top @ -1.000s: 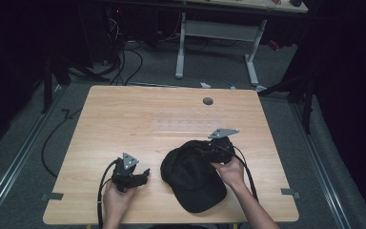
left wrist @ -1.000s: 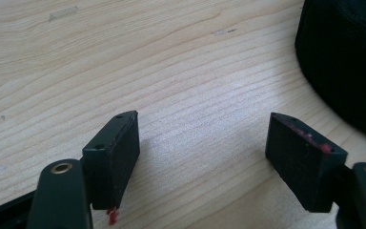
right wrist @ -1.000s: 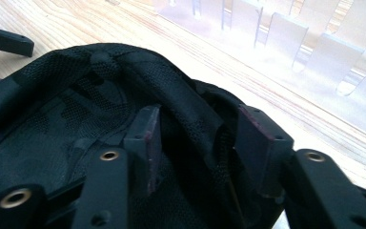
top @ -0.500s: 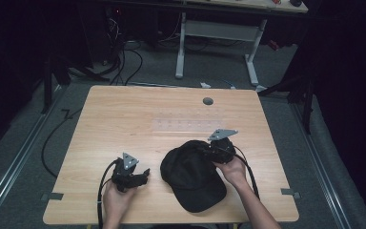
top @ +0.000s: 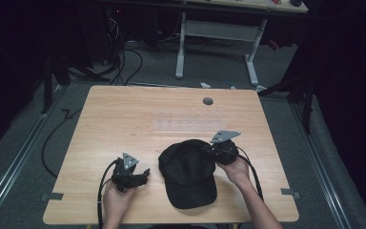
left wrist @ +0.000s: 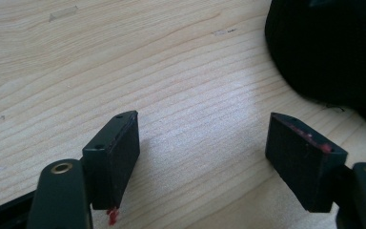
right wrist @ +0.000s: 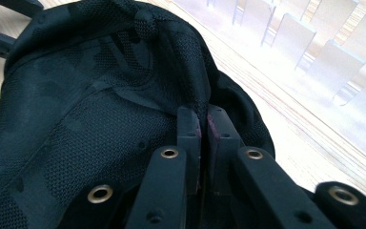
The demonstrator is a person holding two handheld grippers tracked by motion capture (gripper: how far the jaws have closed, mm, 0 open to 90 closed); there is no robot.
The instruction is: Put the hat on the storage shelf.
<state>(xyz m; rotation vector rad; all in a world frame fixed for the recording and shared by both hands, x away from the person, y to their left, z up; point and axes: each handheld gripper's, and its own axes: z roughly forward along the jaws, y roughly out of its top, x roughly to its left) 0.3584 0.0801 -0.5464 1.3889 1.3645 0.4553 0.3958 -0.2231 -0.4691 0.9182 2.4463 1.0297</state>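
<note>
On the near half of the table, a black cap is laid with its long axis running from the crown at the far end to the brim at the near edge. The right gripper is seen at the crown's far right side, and its jaws are closed almost together on a pinched fold of the mesh fabric, so the cap is held there. In the high view this right gripper is touching the cap, while the left gripper is rested on bare wood just beside the cap's left edge, not touching it. In the left gripper view its jaws are spread wide with nothing between them, and the cap is found ahead and to the right of the fingers. The free left side of the cap is judged to be the nearer target for the left gripper, a short move toward the right being needed.
</note>
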